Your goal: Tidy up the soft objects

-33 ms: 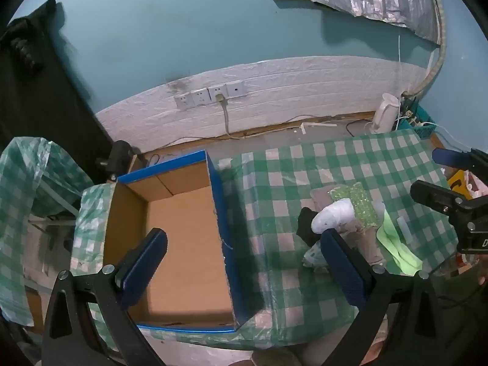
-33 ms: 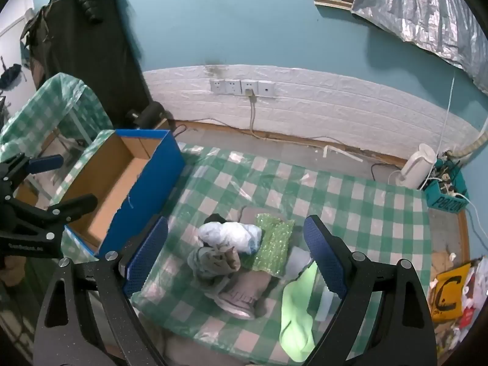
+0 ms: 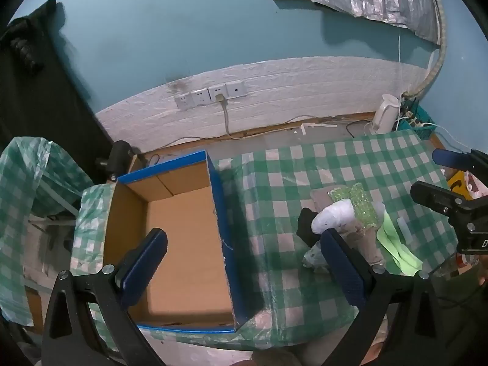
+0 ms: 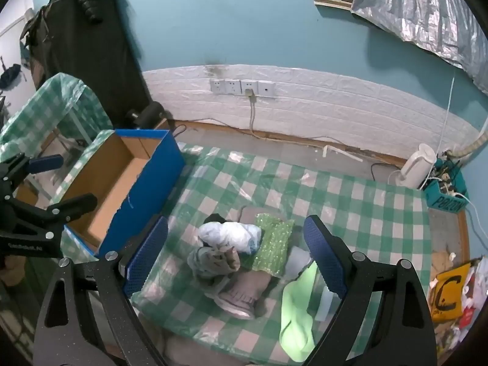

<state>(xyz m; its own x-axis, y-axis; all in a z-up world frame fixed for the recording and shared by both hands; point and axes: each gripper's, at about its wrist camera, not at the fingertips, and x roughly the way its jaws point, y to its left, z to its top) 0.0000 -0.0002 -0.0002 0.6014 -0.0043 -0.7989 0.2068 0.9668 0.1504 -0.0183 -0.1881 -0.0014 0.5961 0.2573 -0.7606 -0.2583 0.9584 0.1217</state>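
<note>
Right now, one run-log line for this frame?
left gripper: open, above box | right gripper: open, above soft pile | box: nothing inside | pile: on checkered cloth

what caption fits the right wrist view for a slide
Open right gripper hovers over a pile of soft items on the checked table, open box at left.

Matt brown cardboard box [image 3: 183,231] with glossy blue outer walls; shiny plastic checked tablecloth [image 4: 350,201]; knobbly green bubble wrap [image 4: 273,244]; soft lime cloth [image 4: 297,314].
</note>
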